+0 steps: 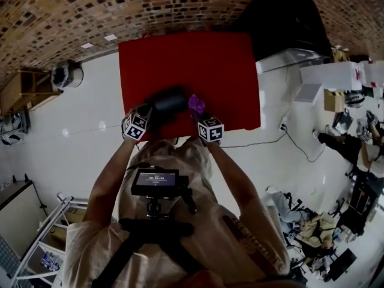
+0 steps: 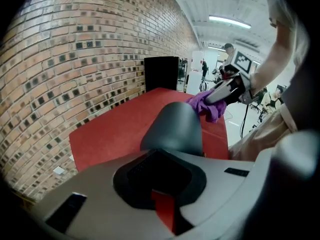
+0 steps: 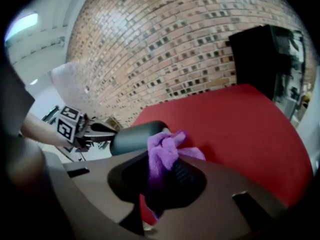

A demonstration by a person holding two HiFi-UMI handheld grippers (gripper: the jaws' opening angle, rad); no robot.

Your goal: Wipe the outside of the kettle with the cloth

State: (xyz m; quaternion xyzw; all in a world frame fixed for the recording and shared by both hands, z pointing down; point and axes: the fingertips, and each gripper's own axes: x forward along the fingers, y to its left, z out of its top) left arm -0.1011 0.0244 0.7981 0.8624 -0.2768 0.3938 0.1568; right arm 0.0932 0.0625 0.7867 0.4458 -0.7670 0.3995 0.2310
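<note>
A dark grey kettle (image 1: 169,102) stands near the front edge of the red table (image 1: 210,65). My left gripper (image 1: 150,114) is at the kettle's left side and is shut on it; in the left gripper view the kettle's body (image 2: 175,126) rises right in front of the jaws. My right gripper (image 1: 201,116) is shut on a bunched purple cloth (image 1: 196,104), which sits against the kettle's right side. From the right gripper view the cloth (image 3: 164,151) lies against the kettle (image 3: 135,136), with the left gripper (image 3: 92,129) beyond. From the left, the cloth (image 2: 207,105) hangs from the right gripper (image 2: 220,94).
A brick wall (image 1: 90,11) runs behind the table, with a black cabinet (image 1: 288,17) at its right end. A cable (image 1: 270,140) trails over the white floor. A wooden shelf (image 1: 24,89) and a metal rack (image 1: 42,233) stand at the left; clutter (image 1: 336,233) fills the right.
</note>
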